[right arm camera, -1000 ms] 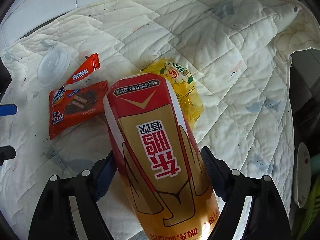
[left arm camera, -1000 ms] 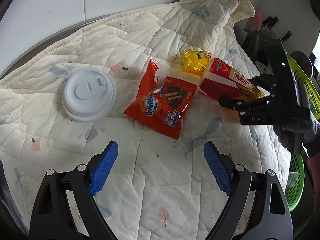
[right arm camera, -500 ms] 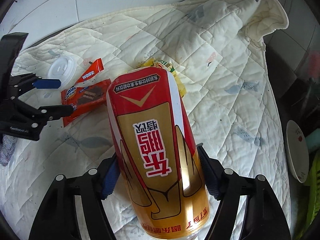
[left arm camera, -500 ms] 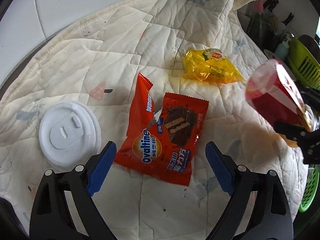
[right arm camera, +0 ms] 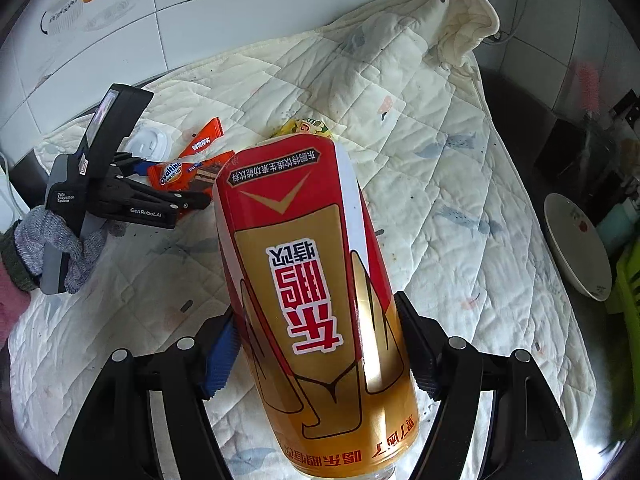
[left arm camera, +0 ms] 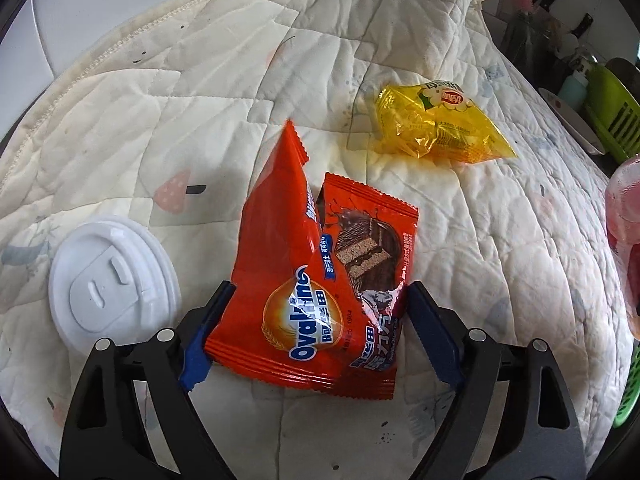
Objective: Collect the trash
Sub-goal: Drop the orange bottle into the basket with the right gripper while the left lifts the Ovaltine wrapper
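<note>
Two orange-red snack wrappers lie overlapped on the cream quilt (left arm camera: 200, 100): an Ovaltine wrapper (left arm camera: 296, 308) and a chocolate wafer wrapper (left arm camera: 368, 240). My left gripper (left arm camera: 320, 288) straddles them. Its jaws are closing, with the blue pads at the wrappers' outer edges and no squeeze showing. The right wrist view shows that gripper (right arm camera: 172, 184) low over the wrappers (right arm camera: 176, 172), held by a gloved hand (right arm camera: 52, 240). My right gripper (right arm camera: 316, 312) is shut on a red-and-gold drink bottle (right arm camera: 312, 280), lifted off the quilt.
A crumpled yellow chip bag (left arm camera: 436, 128) lies further back on the quilt. Left of the wrappers sits a white cup lid (left arm camera: 108, 280). At the right edge stand a green basket (left arm camera: 612, 120) and a white plate (right arm camera: 576, 240). White tiled wall runs behind.
My left gripper moved forward and down over the two wrappers, which now sit between its jaws. My right gripper lifted the bottle up and away to the right.
</note>
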A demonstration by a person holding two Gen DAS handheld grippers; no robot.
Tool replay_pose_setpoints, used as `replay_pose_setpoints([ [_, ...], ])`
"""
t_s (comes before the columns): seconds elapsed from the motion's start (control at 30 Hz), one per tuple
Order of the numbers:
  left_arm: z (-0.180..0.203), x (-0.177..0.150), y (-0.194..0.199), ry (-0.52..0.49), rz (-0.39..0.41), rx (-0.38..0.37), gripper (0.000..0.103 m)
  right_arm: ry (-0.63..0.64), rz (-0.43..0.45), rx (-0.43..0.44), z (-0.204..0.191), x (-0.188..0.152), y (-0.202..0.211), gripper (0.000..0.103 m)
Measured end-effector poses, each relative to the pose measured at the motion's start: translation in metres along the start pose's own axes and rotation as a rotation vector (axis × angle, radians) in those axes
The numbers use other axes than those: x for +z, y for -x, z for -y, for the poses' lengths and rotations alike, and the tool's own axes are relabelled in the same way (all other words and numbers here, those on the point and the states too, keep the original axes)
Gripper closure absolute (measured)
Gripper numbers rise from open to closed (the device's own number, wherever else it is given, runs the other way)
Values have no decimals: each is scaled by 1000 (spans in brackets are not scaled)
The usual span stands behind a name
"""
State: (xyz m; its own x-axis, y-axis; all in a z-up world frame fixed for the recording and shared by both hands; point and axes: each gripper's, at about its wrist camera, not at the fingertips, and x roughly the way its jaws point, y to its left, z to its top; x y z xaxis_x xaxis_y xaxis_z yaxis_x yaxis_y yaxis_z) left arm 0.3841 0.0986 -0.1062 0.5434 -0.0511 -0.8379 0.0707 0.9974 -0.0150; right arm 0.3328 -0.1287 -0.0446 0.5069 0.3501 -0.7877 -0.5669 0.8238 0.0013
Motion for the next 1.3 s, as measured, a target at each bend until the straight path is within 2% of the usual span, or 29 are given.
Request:
replay_pose_setpoints([
  [0.1,0,-5,6,1,13,-8,30,-16,8,-1,0,-5,8,34],
  [0.17,0,-8,10,-3,20,-9,45,-29,16,2,-1,-9,14,34],
  [0.27,0,-15,17,7,23,-29,49,-50,28,7,-2,-16,24,34],
  [0.43,3,-30,37,33,40,-65,51,-80,40,1,-4,-32,43,34],
  [0.63,22,-48,83,36,96,-133,52,-136,65,-17,-2,-63,75,34],
  [0.67,26,-53,92,32,100,-141,56,-150,68,-23,0,-71,81,34],
  [0.7,31,-55,97,26,102,-162,70,-163,73,-33,2,-77,86,34],
  [0.73,36,-58,102,27,91,-202,89,-180,76,-42,4,-86,92,34],
  [0.8,47,-64,111,28,87,-231,89,-217,77,-65,12,-102,105,34],
  [1.1,96,-86,142,-41,133,-271,93,-371,82,-195,59,-179,157,34],
  [1.3,124,-93,160,-87,148,-324,94,-448,76,-213,75,-217,165,34],
])
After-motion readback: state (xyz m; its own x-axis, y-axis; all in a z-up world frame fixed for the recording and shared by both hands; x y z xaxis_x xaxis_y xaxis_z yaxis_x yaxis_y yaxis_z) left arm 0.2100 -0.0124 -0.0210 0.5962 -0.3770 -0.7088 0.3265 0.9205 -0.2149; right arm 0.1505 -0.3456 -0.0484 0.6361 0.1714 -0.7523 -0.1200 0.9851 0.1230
